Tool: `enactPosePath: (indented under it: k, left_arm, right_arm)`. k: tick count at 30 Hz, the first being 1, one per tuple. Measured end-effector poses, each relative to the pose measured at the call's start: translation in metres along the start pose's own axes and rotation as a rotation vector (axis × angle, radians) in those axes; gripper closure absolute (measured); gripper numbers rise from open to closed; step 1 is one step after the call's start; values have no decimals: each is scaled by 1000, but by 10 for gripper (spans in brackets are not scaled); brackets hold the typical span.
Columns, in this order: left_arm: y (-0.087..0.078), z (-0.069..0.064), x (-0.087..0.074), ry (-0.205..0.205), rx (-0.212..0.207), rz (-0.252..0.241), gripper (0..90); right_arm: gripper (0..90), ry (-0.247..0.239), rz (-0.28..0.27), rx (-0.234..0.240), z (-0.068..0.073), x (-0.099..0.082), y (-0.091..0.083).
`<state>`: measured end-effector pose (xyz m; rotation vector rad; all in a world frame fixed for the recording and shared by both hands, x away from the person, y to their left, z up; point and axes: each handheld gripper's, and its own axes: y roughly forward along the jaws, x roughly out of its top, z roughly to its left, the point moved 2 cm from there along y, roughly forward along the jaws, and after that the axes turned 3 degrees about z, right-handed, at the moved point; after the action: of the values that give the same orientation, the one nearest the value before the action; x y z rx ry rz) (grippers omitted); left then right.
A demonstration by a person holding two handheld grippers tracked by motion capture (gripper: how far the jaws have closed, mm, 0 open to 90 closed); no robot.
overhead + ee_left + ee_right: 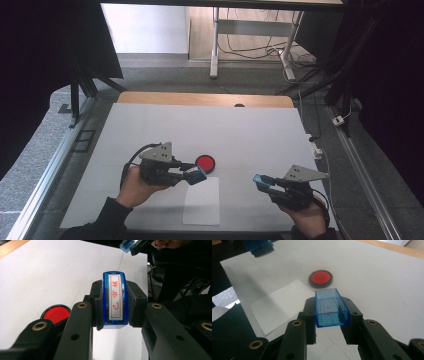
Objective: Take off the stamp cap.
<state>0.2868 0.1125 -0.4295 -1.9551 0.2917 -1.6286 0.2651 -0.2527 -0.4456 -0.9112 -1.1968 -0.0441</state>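
The left gripper is clamped on a blue stamp, face with red characters up toward its camera, hanging just over the top edge of the paper, with the red ink pad right beside it at about 1 o'clock. Over at the paper's 3 o'clock, well apart, the right gripper pinches the stamp's clear blue cap, hollow side up, above the white mat
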Motion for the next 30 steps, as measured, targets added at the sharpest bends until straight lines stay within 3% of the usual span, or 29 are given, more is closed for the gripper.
enactPosePath:
  k: [7, 11, 30]
  left_arm:
    - [-1, 4, 0, -27, 27, 6, 697]
    - [-2, 5, 2, -32, 45, 12, 697]
    - [-4, 16, 7, -87, 83, 13, 697]
  right_arm:
    - [682, 12, 28, -58, -6, -15, -8]
    - [682, 25, 31, -68, -8, -20, -12]
    - [682, 67, 55, -71, -14, -38, -22]
